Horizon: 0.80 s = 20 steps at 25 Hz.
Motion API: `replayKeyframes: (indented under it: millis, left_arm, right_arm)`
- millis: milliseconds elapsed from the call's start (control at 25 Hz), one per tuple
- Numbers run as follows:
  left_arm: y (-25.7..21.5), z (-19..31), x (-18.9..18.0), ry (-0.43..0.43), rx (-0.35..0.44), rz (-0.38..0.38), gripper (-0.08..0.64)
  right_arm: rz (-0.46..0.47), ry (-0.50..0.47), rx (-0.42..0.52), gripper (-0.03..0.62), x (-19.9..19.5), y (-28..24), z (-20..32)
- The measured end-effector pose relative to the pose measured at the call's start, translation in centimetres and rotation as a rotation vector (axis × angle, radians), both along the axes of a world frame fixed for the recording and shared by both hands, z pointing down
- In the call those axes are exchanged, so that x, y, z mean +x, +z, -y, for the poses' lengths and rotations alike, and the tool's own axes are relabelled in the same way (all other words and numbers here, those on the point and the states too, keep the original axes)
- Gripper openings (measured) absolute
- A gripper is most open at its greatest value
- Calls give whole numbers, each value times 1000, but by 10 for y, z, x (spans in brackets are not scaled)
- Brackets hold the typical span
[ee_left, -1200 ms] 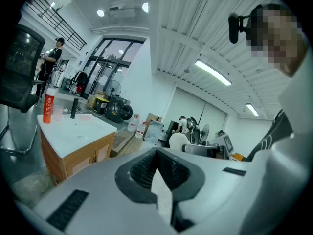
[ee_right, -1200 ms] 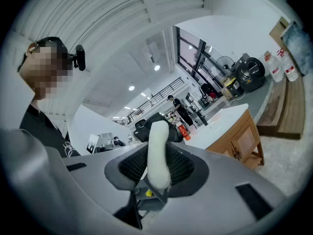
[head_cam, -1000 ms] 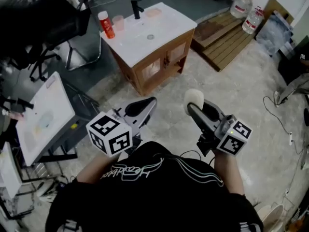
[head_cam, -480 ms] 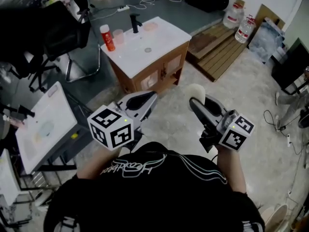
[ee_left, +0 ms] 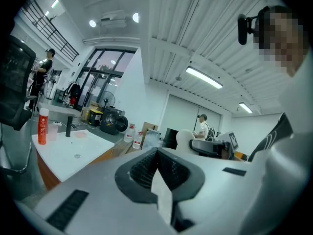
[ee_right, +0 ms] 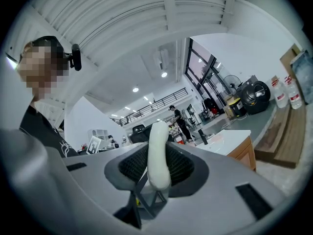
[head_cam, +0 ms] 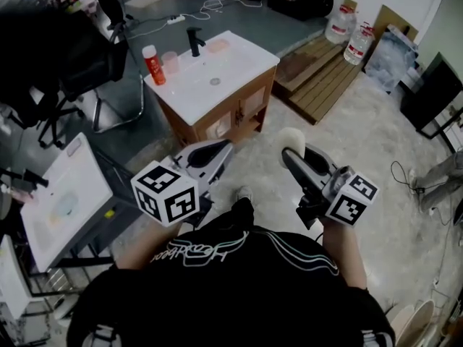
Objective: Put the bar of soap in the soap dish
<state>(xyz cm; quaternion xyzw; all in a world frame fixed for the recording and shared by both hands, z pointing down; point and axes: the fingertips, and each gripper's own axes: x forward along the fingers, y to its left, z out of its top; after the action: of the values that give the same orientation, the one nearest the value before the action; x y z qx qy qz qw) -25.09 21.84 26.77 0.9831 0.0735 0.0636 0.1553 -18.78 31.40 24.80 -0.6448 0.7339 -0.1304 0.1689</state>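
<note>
A white bar of soap (head_cam: 291, 140) stands on edge between the jaws of my right gripper (head_cam: 291, 155), which is shut on it; the right gripper view shows the soap (ee_right: 159, 153) pinched between the pads. My left gripper (head_cam: 223, 150) is held level beside it, shut with nothing in it, its pads meeting in the left gripper view (ee_left: 157, 154). Both hover over the floor in front of a wooden vanity with a white top (head_cam: 239, 67). A pinkish soap dish (head_cam: 219, 45) lies at the top's far corner, right of the black faucet (head_cam: 192, 39).
A red bottle (head_cam: 153, 65) and a pink cup (head_cam: 171, 62) stand at the vanity's left end. Wooden pallets (head_cam: 318, 74) and water jugs (head_cam: 347, 26) lie to the right. A black office chair (head_cam: 65, 56) and a white slanted board (head_cam: 61, 186) are on the left.
Both grippers have risen a little, the soap still held in the right one. The vanity has slid slightly up and left in the head view.
</note>
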Motion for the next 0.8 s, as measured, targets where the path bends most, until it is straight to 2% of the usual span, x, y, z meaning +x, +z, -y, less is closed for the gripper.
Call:
replayKeyframes:
  millis: [240,400,800]
  left_arm:
    - [3,16,10,-1,12,-11,20]
    - [8,35,21,-18,2,-15,20]
    - [20,97,78,-34,-18,3,20]
  right_arm:
    - [-17,-7,20,126,10,0,20]
    - [22,-19,38,126,25,2,38]
    - [59,-39,17,126,83,16,104]
